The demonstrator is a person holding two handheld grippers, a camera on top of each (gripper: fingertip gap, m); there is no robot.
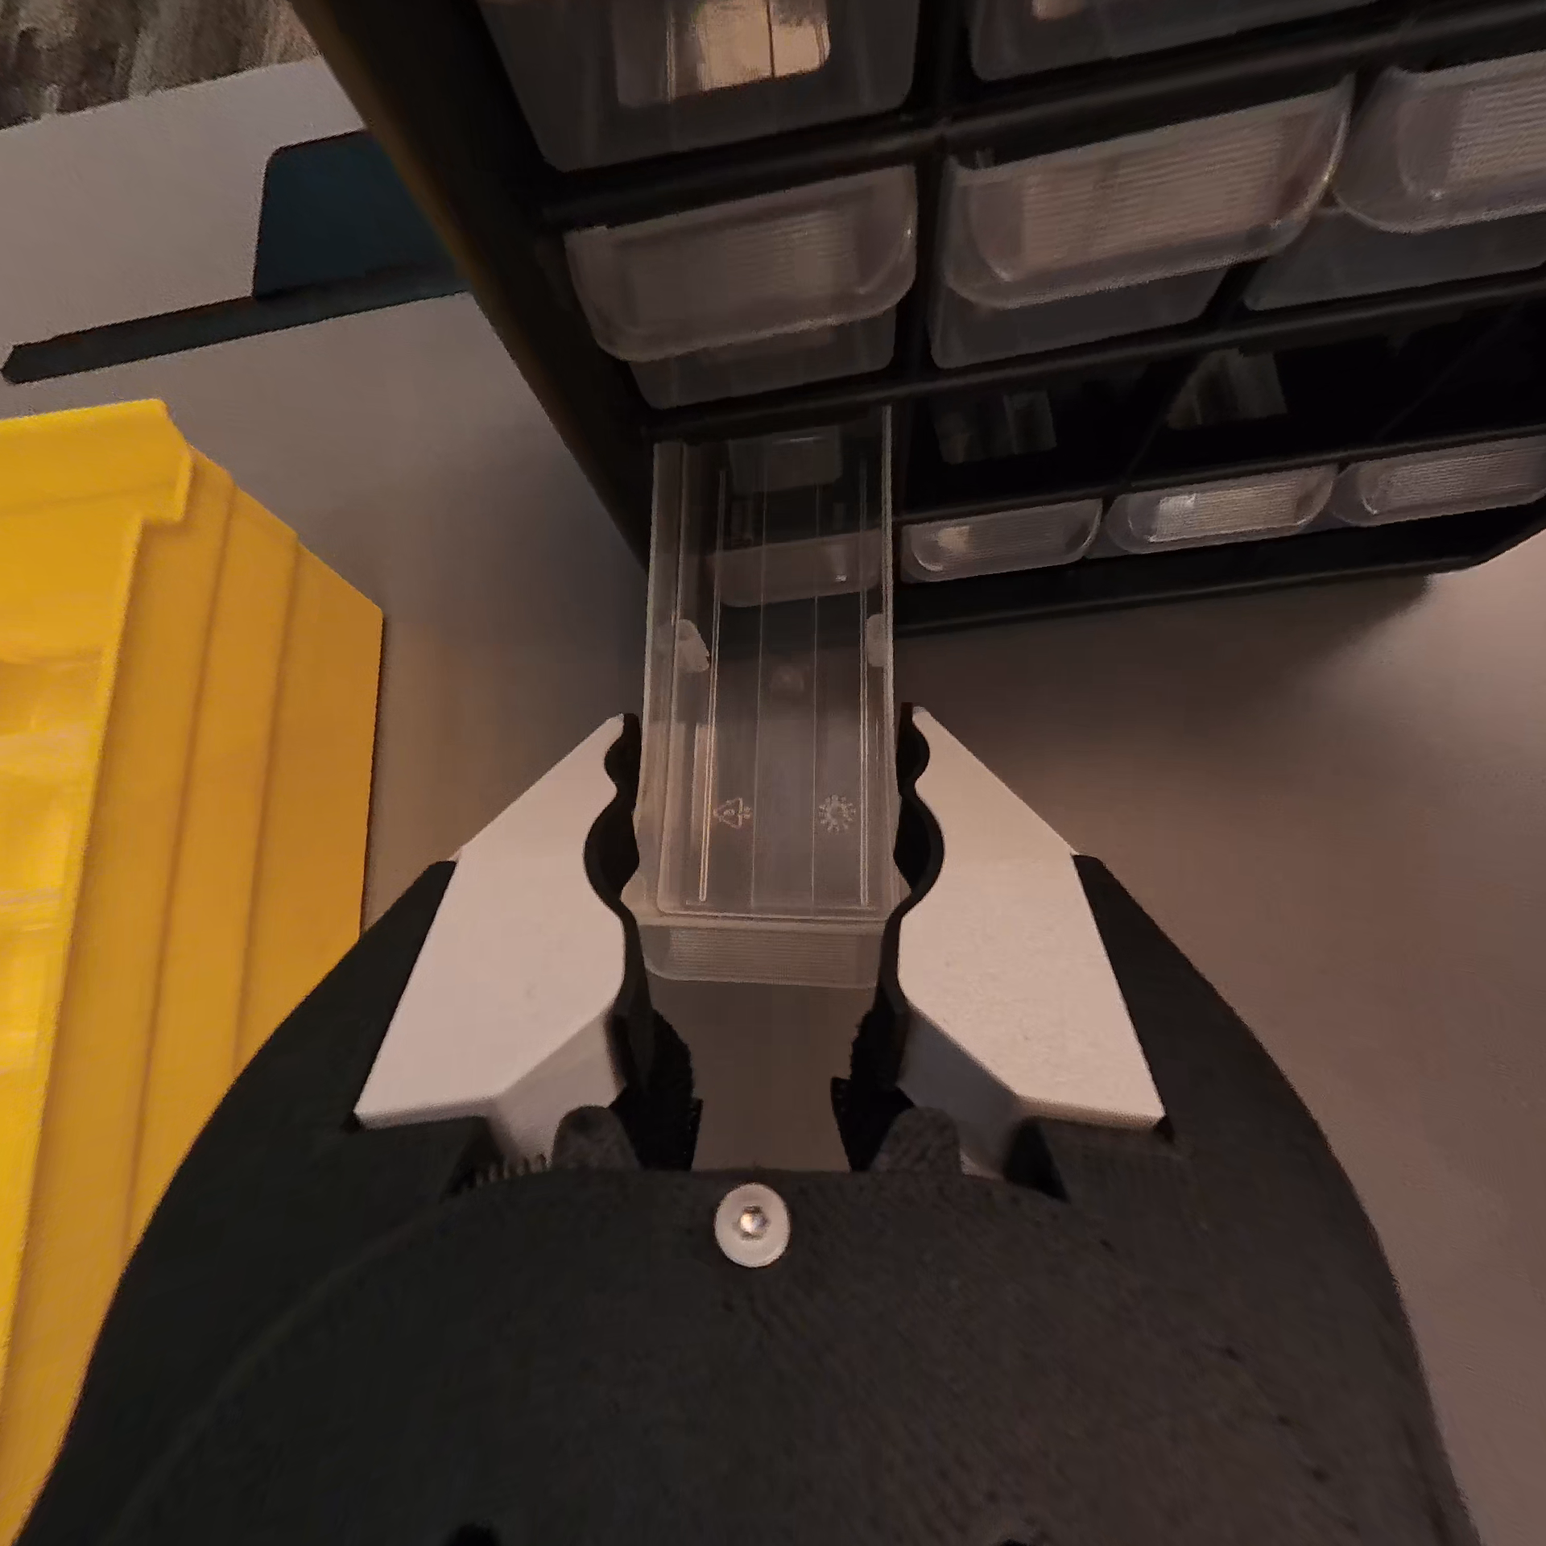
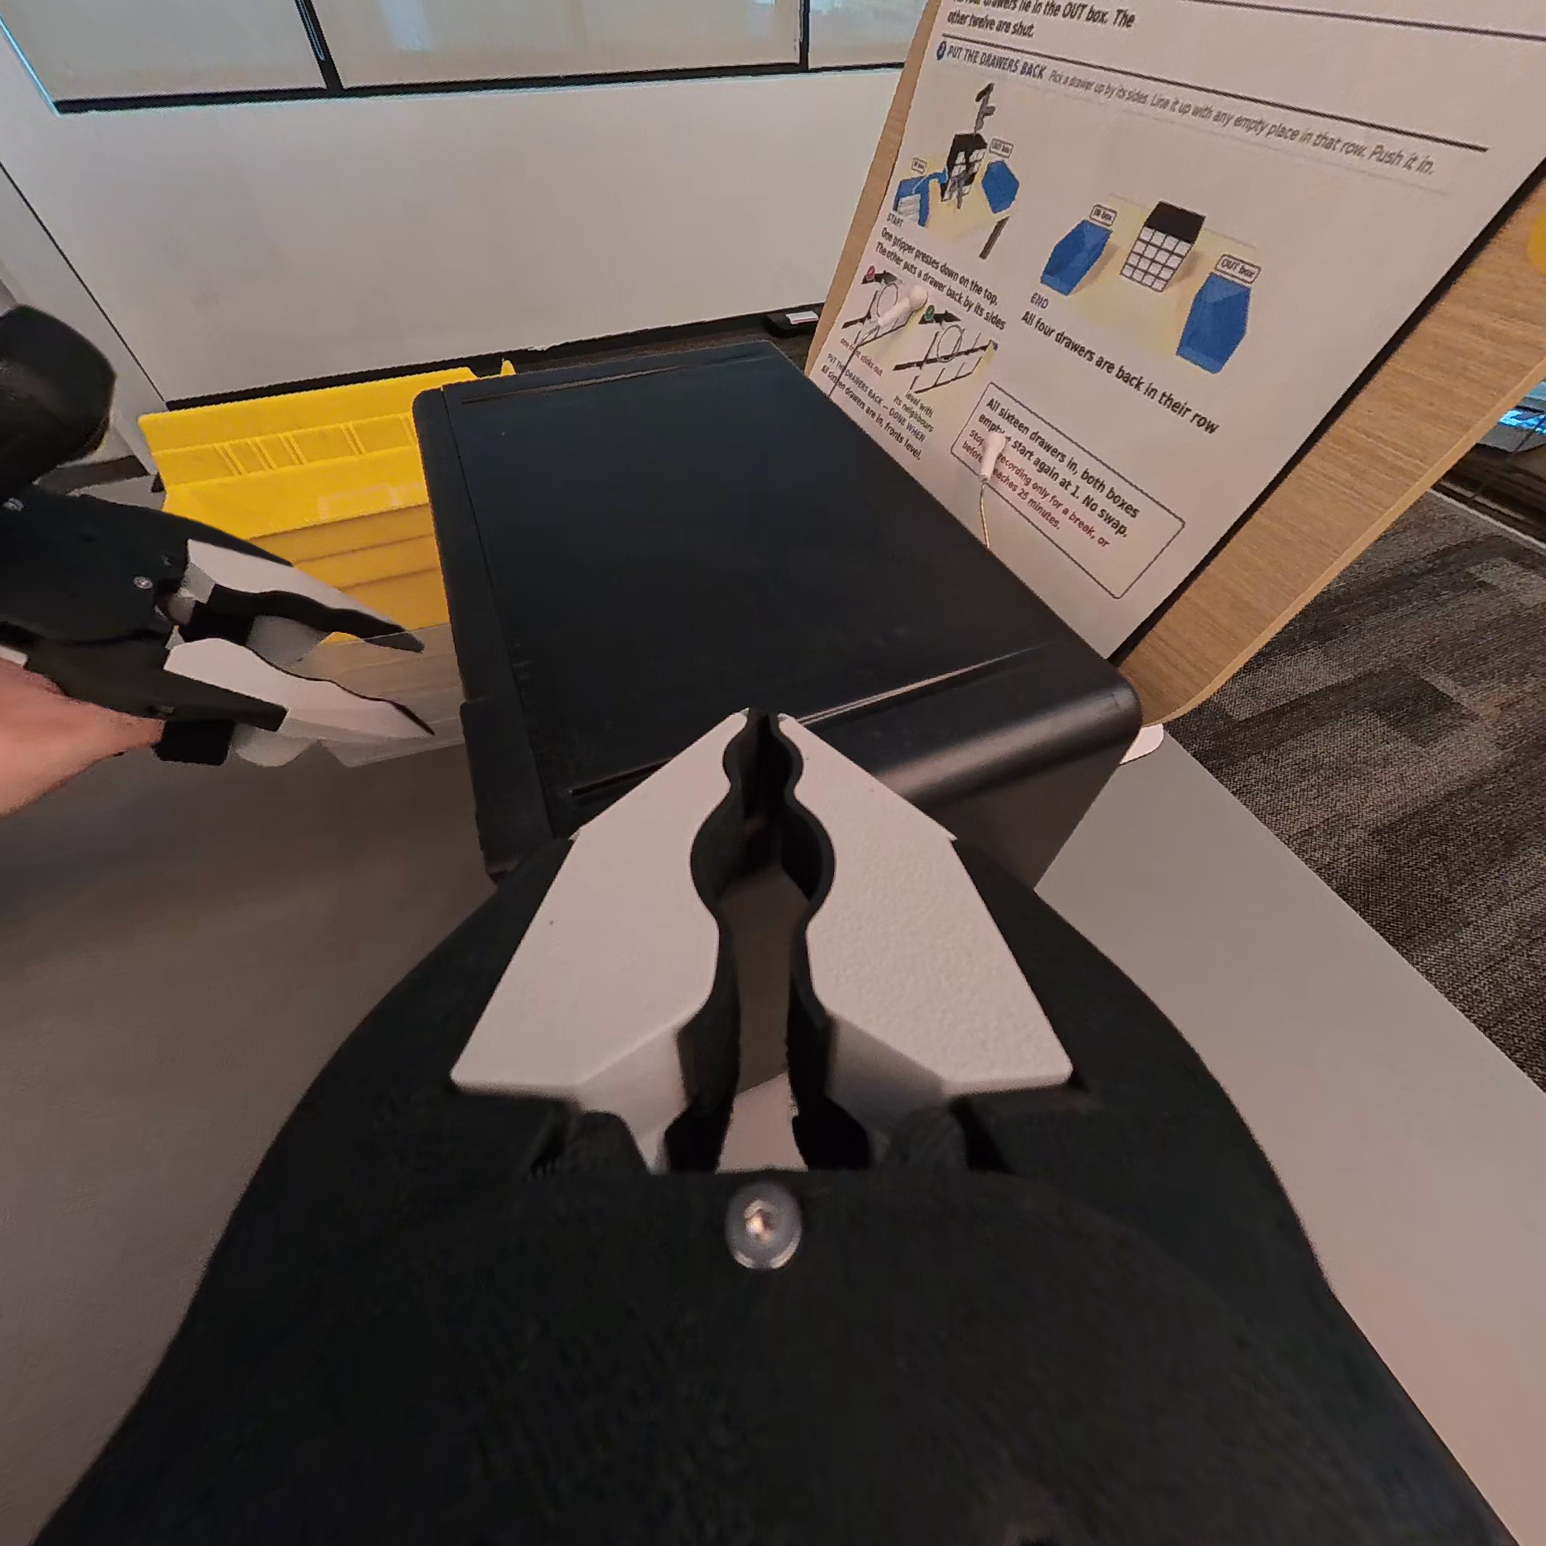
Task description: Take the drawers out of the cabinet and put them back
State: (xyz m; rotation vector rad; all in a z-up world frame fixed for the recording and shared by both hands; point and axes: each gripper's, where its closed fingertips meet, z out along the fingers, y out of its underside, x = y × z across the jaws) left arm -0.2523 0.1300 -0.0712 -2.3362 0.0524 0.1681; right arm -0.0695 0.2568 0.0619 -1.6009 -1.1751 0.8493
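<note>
Left tongs (image 1: 765, 828) are squeezing the sides of a clear drawer (image 1: 765, 753) sticking halfway out of the black cabinet (image 1: 920, 368). Right tongs (image 2: 763, 728) are pressed together, tips resting on the cabinet's top.

The cabinet (image 1: 912, 385) is seen in black, its drawers (image 1: 740, 276) in clear plastic with fine ribbed fronts. The held drawer (image 1: 765, 753) is transparent, marked by thin lengthwise lines. The left tongs (image 1: 765, 728) and right tongs (image 2: 763, 719) are coloured pale grey with black wavy inner pads. A yellow bin (image 1: 151, 753) is shown on the grey surface (image 1: 1171, 836). The carpet (image 2: 1380, 711) is patterned in mottled dark grey.
</note>
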